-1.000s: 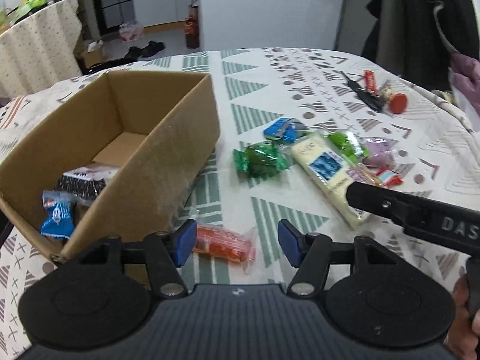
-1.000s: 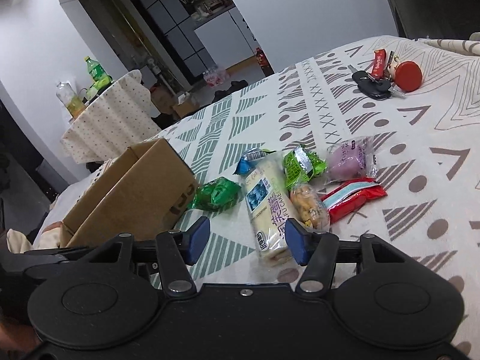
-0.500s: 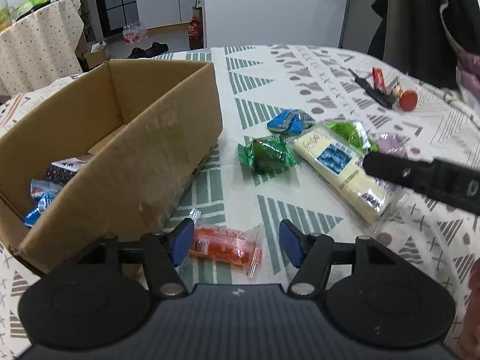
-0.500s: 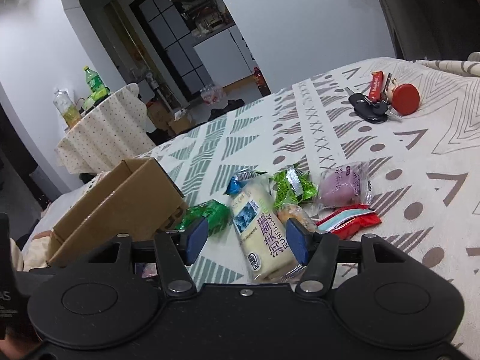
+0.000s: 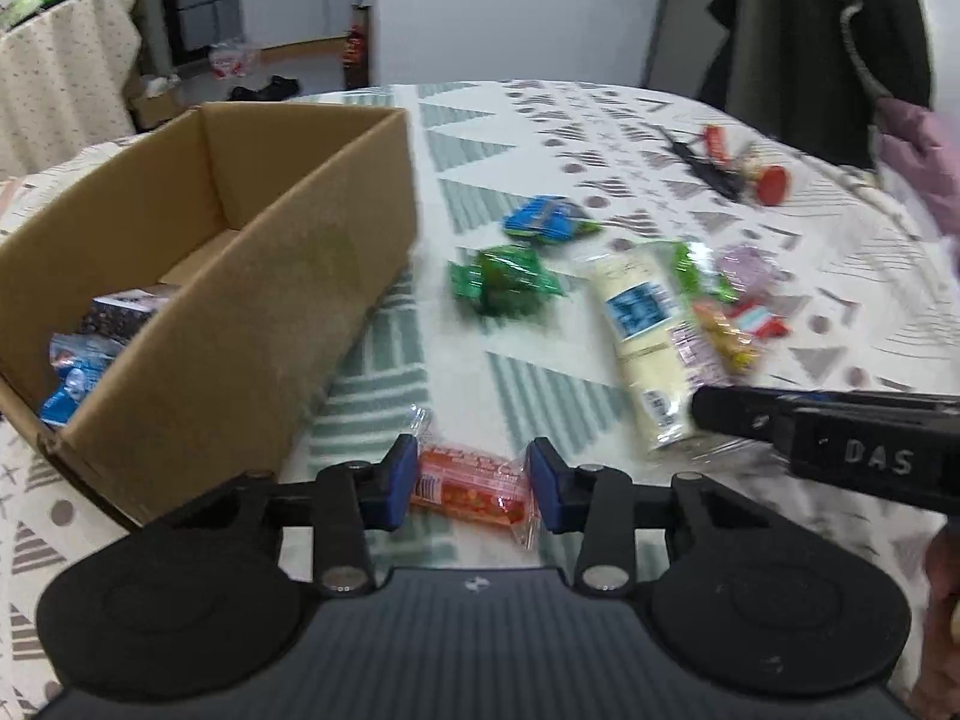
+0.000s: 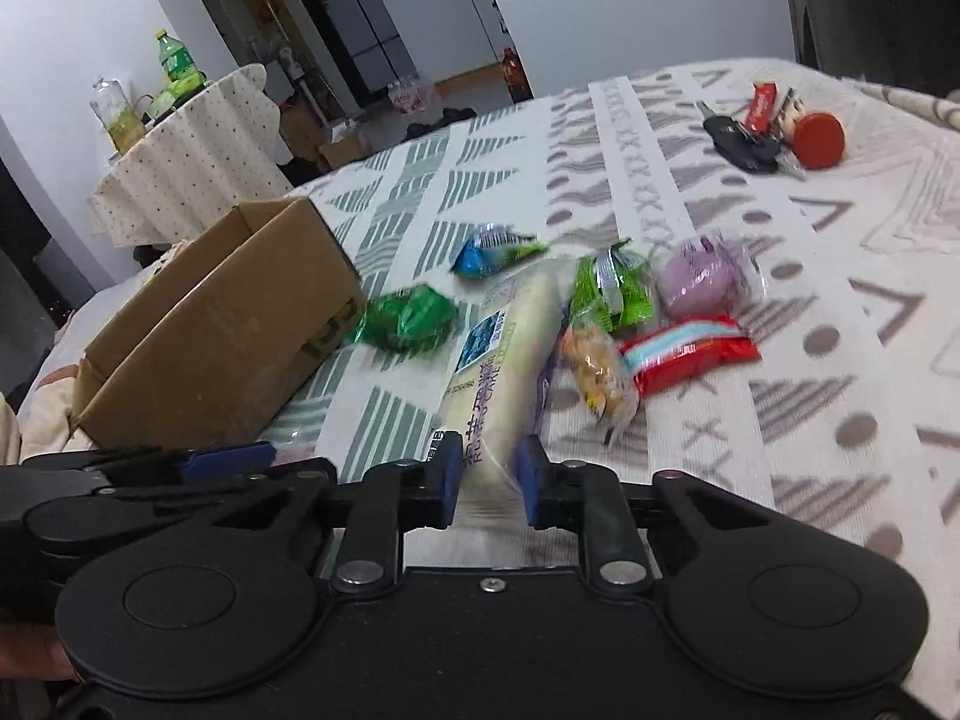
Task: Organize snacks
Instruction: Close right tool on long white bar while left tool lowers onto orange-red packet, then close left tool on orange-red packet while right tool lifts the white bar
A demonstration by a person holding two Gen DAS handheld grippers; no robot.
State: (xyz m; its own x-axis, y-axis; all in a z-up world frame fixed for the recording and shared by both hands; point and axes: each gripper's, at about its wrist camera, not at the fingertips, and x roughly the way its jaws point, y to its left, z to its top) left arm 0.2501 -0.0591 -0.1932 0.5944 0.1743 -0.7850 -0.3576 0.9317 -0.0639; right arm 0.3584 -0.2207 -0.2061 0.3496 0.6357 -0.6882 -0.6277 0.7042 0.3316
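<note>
My left gripper [image 5: 472,489] has its blue pads against both ends of an orange-red snack pack [image 5: 468,486] lying on the tablecloth beside the cardboard box [image 5: 240,276]. My right gripper [image 6: 489,480] is shut on the near end of a long cream cake pack [image 6: 504,372], which also shows in the left wrist view [image 5: 642,348]. The box holds a black pack [image 5: 129,315] and blue packs [image 5: 72,372]. Loose on the cloth lie a dark green pack [image 6: 408,318], a blue pack [image 6: 486,255], a light green pack [image 6: 615,291], a purple one [image 6: 699,285], a red one [image 6: 690,354] and a yellow one [image 6: 597,369].
Keys [image 6: 744,141] and a red round tag [image 6: 819,132] lie at the far side of the table. Dark clothing [image 5: 810,42] hangs behind the table at the right. A second covered table with bottles [image 6: 180,144] stands beyond the box.
Both grippers dropped toward the table and narrowed. The left one closed onto the orange-red pack, and the right one closed onto the long cream cake pack.
</note>
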